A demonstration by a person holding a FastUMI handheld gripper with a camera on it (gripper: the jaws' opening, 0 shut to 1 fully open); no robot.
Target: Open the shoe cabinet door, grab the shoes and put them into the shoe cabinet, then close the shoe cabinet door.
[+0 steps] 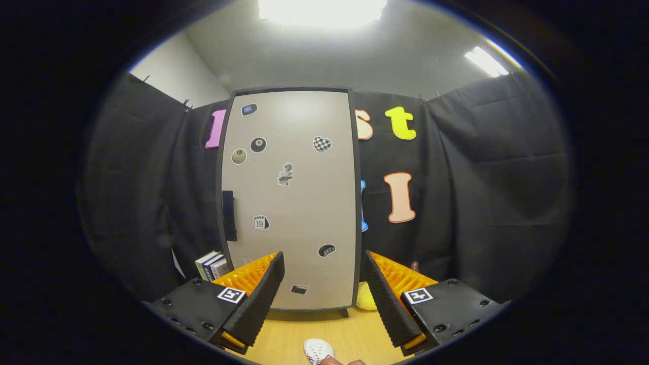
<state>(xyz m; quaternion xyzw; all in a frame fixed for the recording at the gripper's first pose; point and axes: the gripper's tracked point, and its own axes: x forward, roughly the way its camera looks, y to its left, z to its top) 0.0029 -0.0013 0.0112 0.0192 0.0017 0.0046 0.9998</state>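
Black cloth booth walls (487,167), grey ceiling with bright light panels (322,9), wooden tabletop (350,329) below.

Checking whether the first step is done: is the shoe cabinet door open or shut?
Shut. The shoe cabinet door lies flush in its dark frame, no interior visible. The gripper has its fingers open, holding nothing, short of the door.

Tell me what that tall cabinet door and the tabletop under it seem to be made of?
The shoe cabinet door looks like smooth matte beige laminate or painted board in a dark frame, with stickers stuck flat on it. The table looks like light wood or wood-look laminate, showing faint grain. The open gripper points at the door.
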